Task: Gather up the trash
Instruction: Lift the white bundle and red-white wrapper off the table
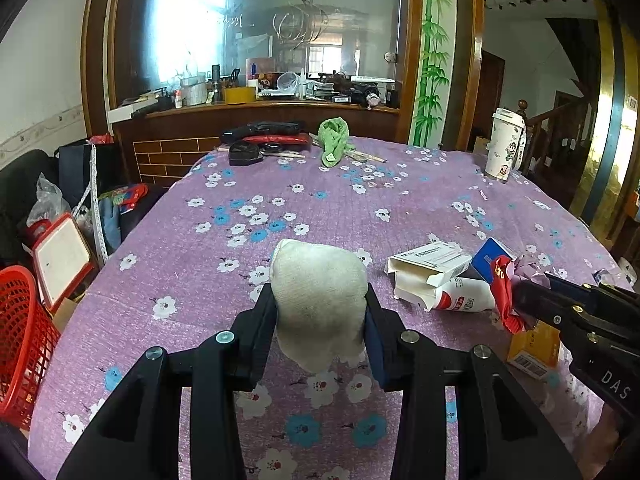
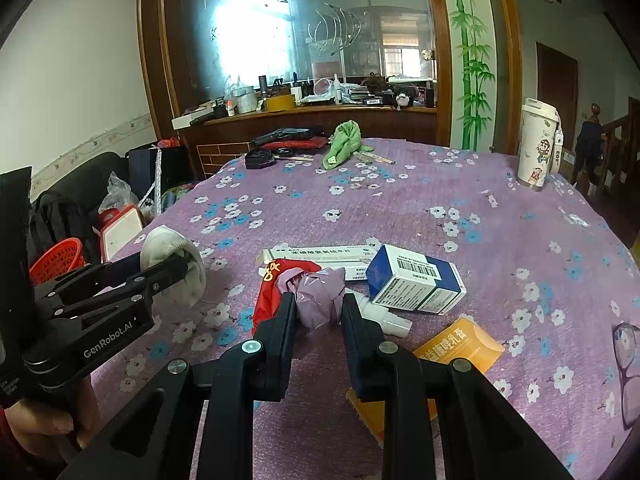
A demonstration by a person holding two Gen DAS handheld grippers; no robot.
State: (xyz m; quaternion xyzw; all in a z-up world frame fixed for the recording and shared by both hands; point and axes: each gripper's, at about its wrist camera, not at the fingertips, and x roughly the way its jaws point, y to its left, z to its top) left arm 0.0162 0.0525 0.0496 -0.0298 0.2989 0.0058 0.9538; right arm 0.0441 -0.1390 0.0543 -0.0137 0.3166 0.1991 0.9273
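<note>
My left gripper [image 1: 320,300] is shut on a white cloth wad [image 1: 320,300], held above the purple flowered tablecloth [image 1: 320,208]. It also shows in the right wrist view [image 2: 176,268]. My right gripper [image 2: 318,300] is shut on a crumpled pink and red wrapper [image 2: 316,288], also seen in the left wrist view [image 1: 506,292]. Around it lie a white medicine box [image 2: 320,258], a blue and white box [image 2: 416,280], a white tube [image 2: 384,316] and an orange box [image 2: 460,344].
A red basket [image 1: 20,340] stands beside the table's left edge, with a white tray [image 1: 60,260] and bags. A cartoon tumbler [image 1: 504,144] stands far right. A green cloth [image 1: 334,140] and black items [image 1: 260,136] lie at the far edge. Glasses [image 2: 624,344] lie right.
</note>
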